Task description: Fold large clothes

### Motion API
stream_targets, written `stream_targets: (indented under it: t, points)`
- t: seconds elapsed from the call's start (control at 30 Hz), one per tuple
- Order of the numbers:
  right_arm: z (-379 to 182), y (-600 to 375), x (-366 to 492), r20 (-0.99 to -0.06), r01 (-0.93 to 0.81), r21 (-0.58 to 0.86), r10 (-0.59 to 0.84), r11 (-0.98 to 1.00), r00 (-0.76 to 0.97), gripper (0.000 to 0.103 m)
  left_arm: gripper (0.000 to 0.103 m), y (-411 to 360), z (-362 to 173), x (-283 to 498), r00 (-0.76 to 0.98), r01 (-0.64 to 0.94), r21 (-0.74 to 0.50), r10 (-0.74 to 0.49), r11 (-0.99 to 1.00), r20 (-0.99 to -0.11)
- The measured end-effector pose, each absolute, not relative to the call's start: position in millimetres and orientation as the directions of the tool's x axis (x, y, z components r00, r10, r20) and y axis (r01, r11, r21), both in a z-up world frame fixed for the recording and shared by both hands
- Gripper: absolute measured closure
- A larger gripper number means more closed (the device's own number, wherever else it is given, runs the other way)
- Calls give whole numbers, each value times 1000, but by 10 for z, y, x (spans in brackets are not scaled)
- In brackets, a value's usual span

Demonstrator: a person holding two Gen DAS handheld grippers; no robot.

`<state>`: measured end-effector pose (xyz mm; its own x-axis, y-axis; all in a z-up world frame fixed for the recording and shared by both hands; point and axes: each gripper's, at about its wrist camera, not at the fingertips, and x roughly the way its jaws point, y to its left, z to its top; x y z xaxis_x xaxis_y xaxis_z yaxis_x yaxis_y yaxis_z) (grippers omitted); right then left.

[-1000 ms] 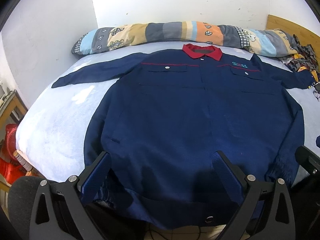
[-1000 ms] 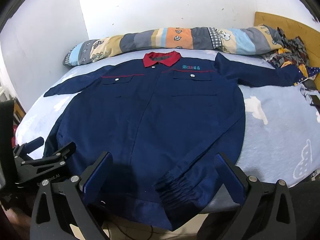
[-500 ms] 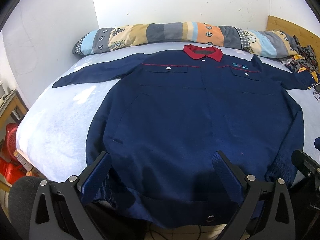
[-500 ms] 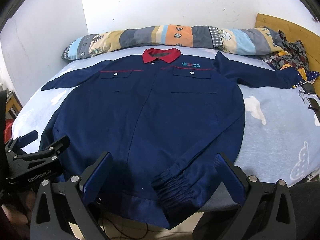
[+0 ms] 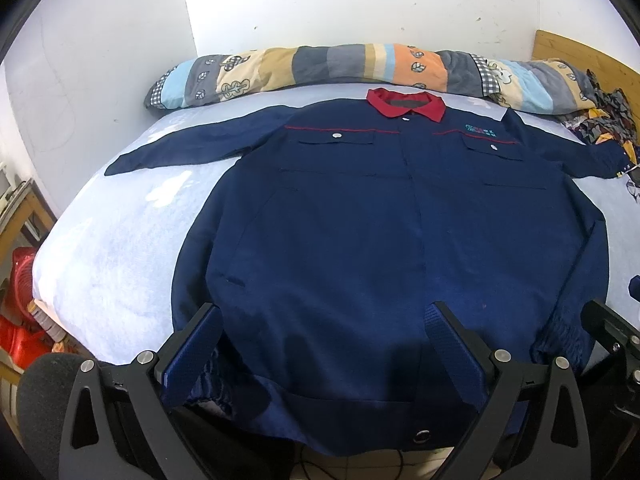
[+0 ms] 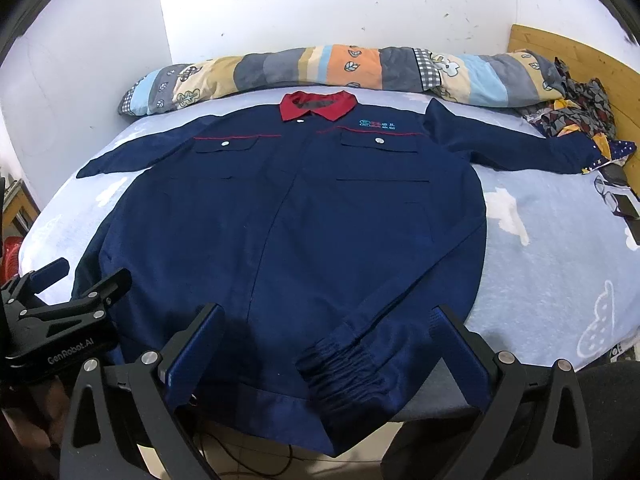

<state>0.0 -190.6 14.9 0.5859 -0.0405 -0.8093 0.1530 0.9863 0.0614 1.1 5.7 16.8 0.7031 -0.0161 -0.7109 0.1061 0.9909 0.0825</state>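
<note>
a navy work jacket (image 5: 360, 240) w/ a red collar (image 5: 406, 103) is laid flat, front up, on a light blue bed sheet (image 5: 120, 248); the sleeves are spread out to both sides and the hem hangs over the near bed edge. a long patchwork bolster (image 5: 360, 66) is seen along the wall just behind the collar, and a heap of patterned cloth (image 6: 576, 112) at the far right corner by the wooden headboard (image 6: 568, 56).

the left gripper (image 5: 324, 348) is held over the hem, left of centre, jaws spread wide w/ nothing between them (only jacket fabric is seen below). the right gripper (image 6: 332, 350) is likewise wide apart and empty, poised above the gathered elastic cuff (image 6: 344, 368) near the hem's right part. in the right wrist view the left gripper's body is seen at the lower-left, next to the jacket's left edge.

vs. 0.5 s ago: the jacket is unmoved; in the right view the neighbouring gripper is seen slightly higher and further in toward the jacket. otherwise the framing is nearly unchanged.
</note>
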Motion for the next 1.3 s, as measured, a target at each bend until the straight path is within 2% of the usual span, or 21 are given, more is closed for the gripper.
stream_targets:
  t: [0.27, 0.77, 1.3]
  points:
    - [138, -1917, -2, -814, 156, 44, -55, 987, 579, 1, 1, 3, 158, -5, 705, 104, 124, 14, 987, -709]
    - [148, -1931, -8, -818, 159, 47, -54, 986, 573, 1, 1, 71, 146, 1, 712, 108, 79, -22, 991, -701]
    - [155, -1932, -17, -827, 163, 66, -38, 984, 561, 0, 1, 22, 154, -1, 705, 108, 98, -6, 989, -709]
